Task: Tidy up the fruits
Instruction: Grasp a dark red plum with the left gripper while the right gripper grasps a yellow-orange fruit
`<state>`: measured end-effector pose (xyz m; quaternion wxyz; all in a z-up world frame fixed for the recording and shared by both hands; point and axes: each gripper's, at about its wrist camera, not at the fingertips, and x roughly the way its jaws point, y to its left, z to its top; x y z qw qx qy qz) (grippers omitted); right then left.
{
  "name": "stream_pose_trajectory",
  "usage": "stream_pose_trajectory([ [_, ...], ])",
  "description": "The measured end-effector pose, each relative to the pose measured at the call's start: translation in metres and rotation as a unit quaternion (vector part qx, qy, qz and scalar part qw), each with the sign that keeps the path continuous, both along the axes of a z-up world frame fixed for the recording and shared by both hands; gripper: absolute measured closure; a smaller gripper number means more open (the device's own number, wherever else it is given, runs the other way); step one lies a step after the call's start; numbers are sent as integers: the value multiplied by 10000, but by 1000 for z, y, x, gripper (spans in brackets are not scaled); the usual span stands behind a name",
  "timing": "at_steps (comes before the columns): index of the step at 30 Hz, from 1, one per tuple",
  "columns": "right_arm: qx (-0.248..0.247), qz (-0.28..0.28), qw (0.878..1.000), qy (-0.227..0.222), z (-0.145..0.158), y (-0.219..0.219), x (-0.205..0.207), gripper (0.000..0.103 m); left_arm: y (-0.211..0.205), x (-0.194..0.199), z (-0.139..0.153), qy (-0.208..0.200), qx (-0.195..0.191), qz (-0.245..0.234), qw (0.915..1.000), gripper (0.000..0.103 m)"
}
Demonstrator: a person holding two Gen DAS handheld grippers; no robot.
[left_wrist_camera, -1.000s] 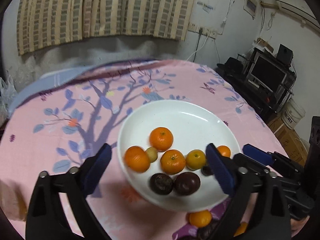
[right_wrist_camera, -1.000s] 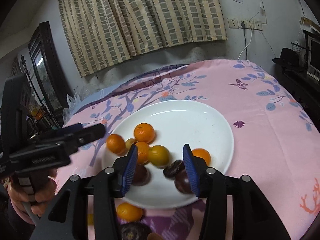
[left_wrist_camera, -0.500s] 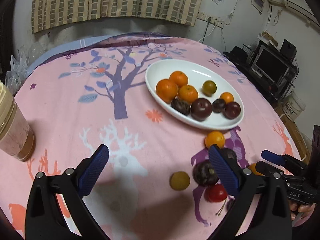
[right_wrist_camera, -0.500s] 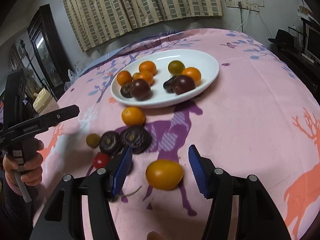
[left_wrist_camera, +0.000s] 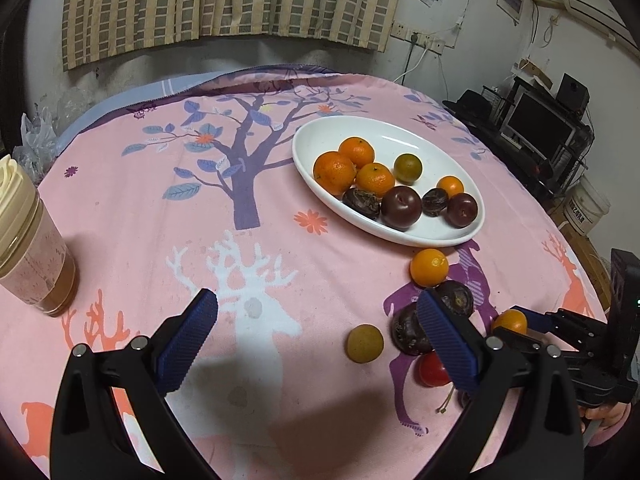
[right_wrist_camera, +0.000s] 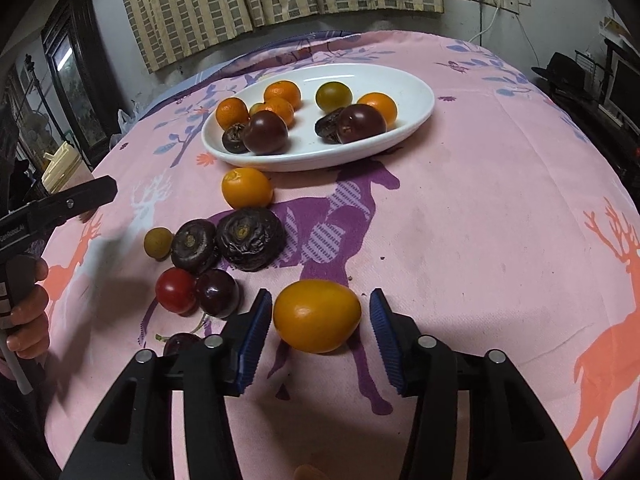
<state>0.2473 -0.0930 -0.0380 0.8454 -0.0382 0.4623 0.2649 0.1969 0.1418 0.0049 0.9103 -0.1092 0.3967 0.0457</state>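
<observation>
Now, yellow-orange fruit (right_wrist_camera: 317, 315) between right hand-held gripper (right_wrist_camera: 318, 338) pads (untouched)

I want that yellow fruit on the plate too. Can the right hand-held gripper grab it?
Probably yes: the yellow fruit already sits between the open pads of the right hand-held gripper, which have just been closing, with nothing in between.

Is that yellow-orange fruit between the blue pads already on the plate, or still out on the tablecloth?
Still out. The yellow-orange fruit lies on the pink tablecloth, well short of the white plate.
</observation>
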Motion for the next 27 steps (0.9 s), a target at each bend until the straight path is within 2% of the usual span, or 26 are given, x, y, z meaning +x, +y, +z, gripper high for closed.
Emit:
stream_pose_trajectory([
  [2,48,-7,10000,49,-1,-2,1,55,1,-1,0,-2,-13,19,10000,5],
  [4,76,48,9999,53,-1,-1,1,61,1,-1,0,3,-1,17,10000,5],
  [7,124,52,9999,34,1,-1,0,61,0,-2,-1,12,-27,-44,10000,5],
  [9,324,-88,9994,-30,6,-9,2,61,-9,-5,0,-27,-62,-292,9995,6],
  [10,410,-171,9990,-89,9,-12,2,61,-18,-8,1,-59,-79,-583,9982,6],
  [11,458,-230,9986,-124,10,-15,3,61,-31,-11,2,-89,-87,-937,9955,11],
  [12,502,-285,9982,-144,12,-18,4,61,-45,-15,2,-101,-87,-1343,9908,23],
  [13,525,-319,9980,-127,12,-20,5,61,-58,-18,0,-79,-98,-1707,9852,29],
  [15,524,-342,9980,-88,11,-21,7,61,-82,-23,-6,21,-115,-2231,9747,42],
  [17,515,-342,9980,-91,11,-20,7,61,-101,-27,-13,144,30,-2568,9664,50],
  [20,501,-327,9982,-103,11,-20,7,61,-114,-30,-20,236,175,-2736,9614,51],
  [22,473,-329,9983,-82,10,-20,7,61,-115,-30,-23,268,219,-2738,9612,52],
  [24,471,-329,9983,-57,9,-20,7,61,-117,-29,-26,306,261,-2746,9607,59],
  [27,485,-320,9983,-63,9,-20,7,61,-119,-27,-30,363,292,-2765,9599,61],
])
